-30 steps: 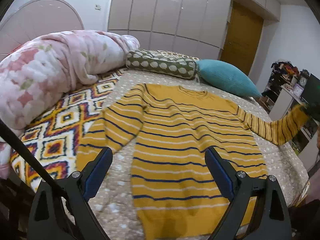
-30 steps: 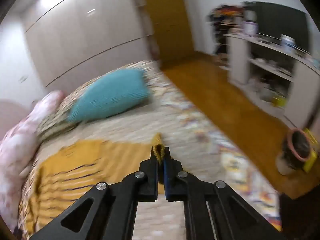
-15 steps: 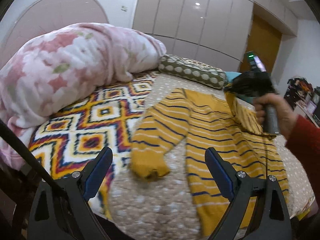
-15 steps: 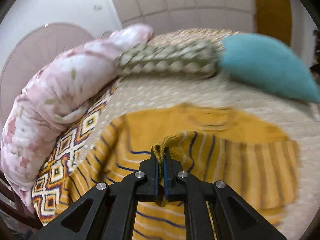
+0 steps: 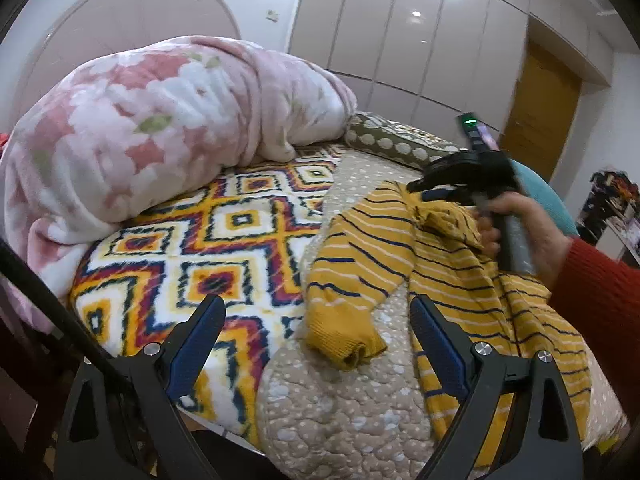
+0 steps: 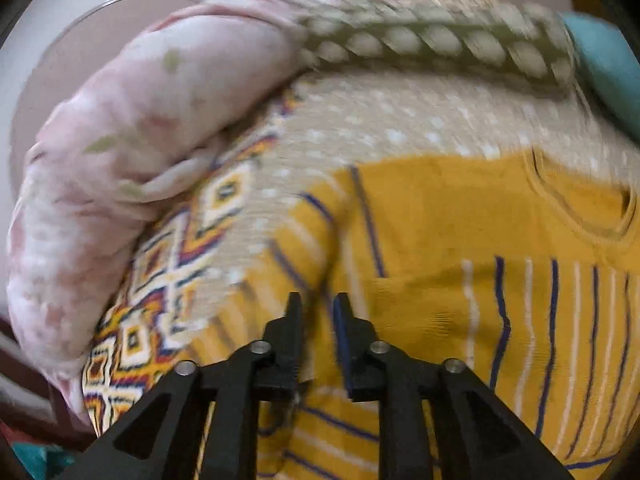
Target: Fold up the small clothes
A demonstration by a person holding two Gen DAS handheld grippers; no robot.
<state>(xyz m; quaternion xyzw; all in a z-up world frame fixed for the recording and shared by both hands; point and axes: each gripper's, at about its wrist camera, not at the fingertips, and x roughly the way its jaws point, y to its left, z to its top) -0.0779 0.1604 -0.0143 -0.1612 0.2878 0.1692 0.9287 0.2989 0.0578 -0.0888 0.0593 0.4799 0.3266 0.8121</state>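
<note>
Pink floral bedding (image 5: 160,136) fills the upper left of the left wrist view, above a diamond-patterned blanket (image 5: 224,240) and beige quilt (image 5: 344,408). A dotted bolster (image 5: 384,142) lies beyond; the teal pillow (image 5: 548,200) is mostly hidden behind the person's hand (image 5: 524,228). The right wrist view is blurred. The yellow striped sweater (image 5: 460,280) lies centre-right, one sleeve folded across it. The left gripper (image 5: 316,340) stands spread, empty. The right gripper (image 6: 318,304) is opening, with nothing clamped.
</note>
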